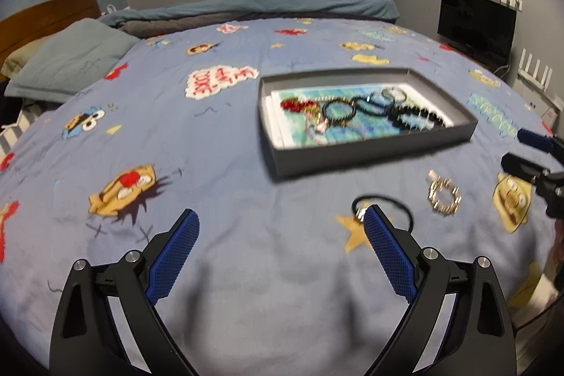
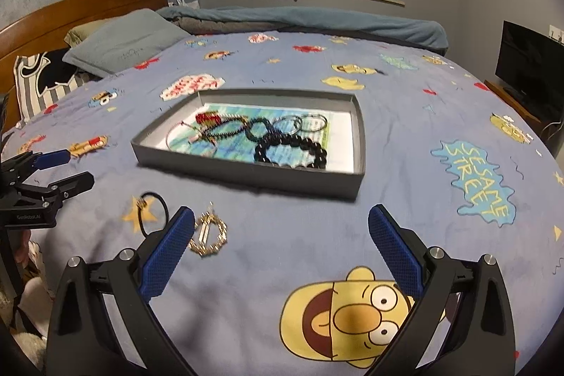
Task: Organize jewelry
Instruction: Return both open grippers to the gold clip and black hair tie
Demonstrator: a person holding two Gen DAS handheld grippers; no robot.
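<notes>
A bed (image 2: 282, 256) with a blue cartoon-print sheet carries everything here. On it, toward the middle, sits a shallow grey box (image 2: 246, 171) already holding a tangle of bracelets: a black bead bracelet (image 2: 292, 147), thin bangles (image 2: 306, 124) and a red beaded piece (image 2: 208, 119), all lying on a printed paper liner.

Two pieces lie loose on the sheet, just on the near side of the box. The gold bracelet (image 2: 208, 235) rests flat as a rough ring, touching or nearly touching the inner finger of the right gripper (image 2: 282, 249), so it lies to that gripper's left rather than between its fingers. The black cord bracelet (image 2: 153, 210) with a small gold clasp lies just beyond it, toward the left gripper (image 1: 282, 249); in the left wrist view the same cord (image 1: 384, 203) sits just past that gripper's right finger.

Both grippers are spread wide and hold nothing.

My judgement: the right gripper is nearer the gold bracelet and needs a small shift to its left to straddle it; the left gripper is nearer the cord and needs a shift to its right.
</notes>
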